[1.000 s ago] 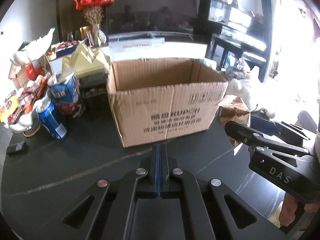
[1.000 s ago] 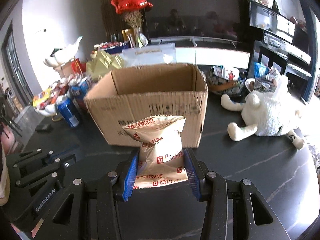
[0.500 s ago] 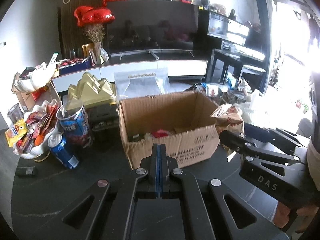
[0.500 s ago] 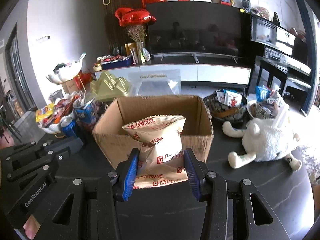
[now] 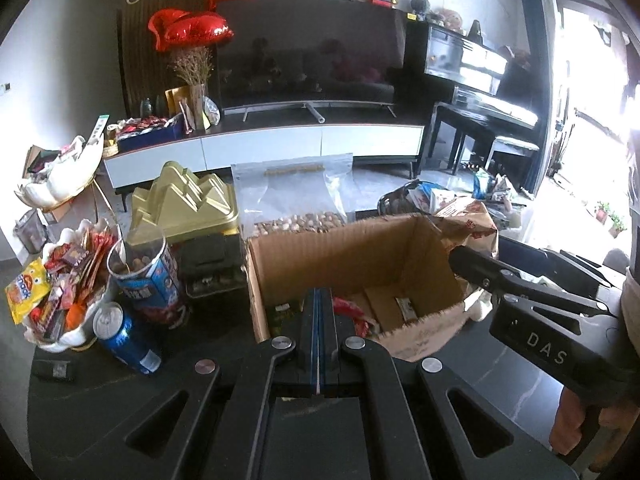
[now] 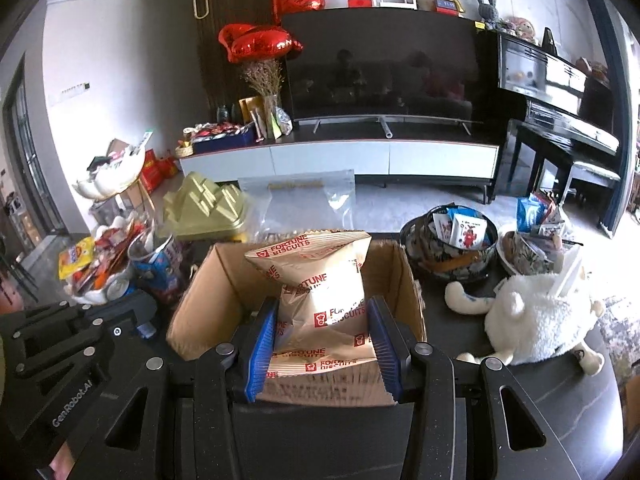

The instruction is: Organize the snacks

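Observation:
My right gripper is shut on a tan Fortune Biscuits bag and holds it above the open cardboard box. In the left wrist view the bag shows at the box's far right corner, with the right gripper beside it. My left gripper is shut and empty, raised over the near wall of the box. Red snack packets lie inside the box.
A white bowl of snack packets, a blue can and a blue snack tub stand left of the box. A gold box and a clear nut bag lie behind. A plush lamb and snack baskets are right.
Both grippers have risen and moved forward. The biscuit bag went from in front of the box to above its opening. The box's inside has come into view.

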Demonstrator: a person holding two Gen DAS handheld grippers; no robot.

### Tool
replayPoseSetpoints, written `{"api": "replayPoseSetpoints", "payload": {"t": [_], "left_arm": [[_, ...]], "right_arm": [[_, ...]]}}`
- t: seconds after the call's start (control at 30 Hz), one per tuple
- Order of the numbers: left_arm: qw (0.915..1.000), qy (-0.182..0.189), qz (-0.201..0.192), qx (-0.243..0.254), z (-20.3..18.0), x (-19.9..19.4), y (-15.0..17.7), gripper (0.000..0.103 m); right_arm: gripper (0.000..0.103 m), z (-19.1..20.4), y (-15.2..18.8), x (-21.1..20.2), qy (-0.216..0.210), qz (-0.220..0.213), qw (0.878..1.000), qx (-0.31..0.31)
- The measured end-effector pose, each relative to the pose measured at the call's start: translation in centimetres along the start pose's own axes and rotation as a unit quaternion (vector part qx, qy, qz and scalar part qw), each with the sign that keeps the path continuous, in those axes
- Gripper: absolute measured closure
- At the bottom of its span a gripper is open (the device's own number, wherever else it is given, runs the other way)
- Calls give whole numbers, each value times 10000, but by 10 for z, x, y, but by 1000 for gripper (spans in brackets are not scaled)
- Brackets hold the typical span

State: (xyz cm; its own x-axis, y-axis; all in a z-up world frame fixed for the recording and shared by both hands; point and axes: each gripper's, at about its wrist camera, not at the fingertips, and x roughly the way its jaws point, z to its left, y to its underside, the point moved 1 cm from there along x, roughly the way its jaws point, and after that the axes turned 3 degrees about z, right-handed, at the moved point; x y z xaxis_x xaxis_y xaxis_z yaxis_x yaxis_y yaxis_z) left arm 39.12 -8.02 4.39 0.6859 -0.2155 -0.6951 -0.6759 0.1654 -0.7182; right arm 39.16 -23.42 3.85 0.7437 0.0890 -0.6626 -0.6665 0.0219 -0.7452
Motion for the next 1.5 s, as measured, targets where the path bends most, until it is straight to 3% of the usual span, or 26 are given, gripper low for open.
{"api": "replayPoseSetpoints", "payload": {"t": [0.2,0.23,0.3,0.33,0.57,0.77,0.9,1.07,1.5], "left_arm": [[9999,2,142,-89,5,19,-17,97],[9998,-35,160,-132,7,21,-18,92],[9997,-79,123,-182,9,21,-18,63],[9997,-120,80,-185,10,19,-16,57],[9993,-372,-89,38,3,-2,1,56],[9986,-403,-329,117,-6,-43,23,54],[9980,-414,-463,124,-10,-71,39,44],[9968,-486,-613,168,-13,-104,63,43],[9927,-699,-969,147,-22,-164,133,14]], "right_arm": [[56,1,-15,26,-82,320,9994,-36],[53,0,-16,31,-67,427,9991,4],[47,-2,-13,36,-1,506,9987,113],[47,-3,-11,37,-9,535,9985,137],[47,-6,7,19,-19,494,9986,159],[47,-1,25,-28,27,154,9998,94],[37,6,40,-63,59,-111,9999,72],[34,16,60,-99,123,-345,9993,-73],[16,19,130,-166,277,-697,9971,117]]}}
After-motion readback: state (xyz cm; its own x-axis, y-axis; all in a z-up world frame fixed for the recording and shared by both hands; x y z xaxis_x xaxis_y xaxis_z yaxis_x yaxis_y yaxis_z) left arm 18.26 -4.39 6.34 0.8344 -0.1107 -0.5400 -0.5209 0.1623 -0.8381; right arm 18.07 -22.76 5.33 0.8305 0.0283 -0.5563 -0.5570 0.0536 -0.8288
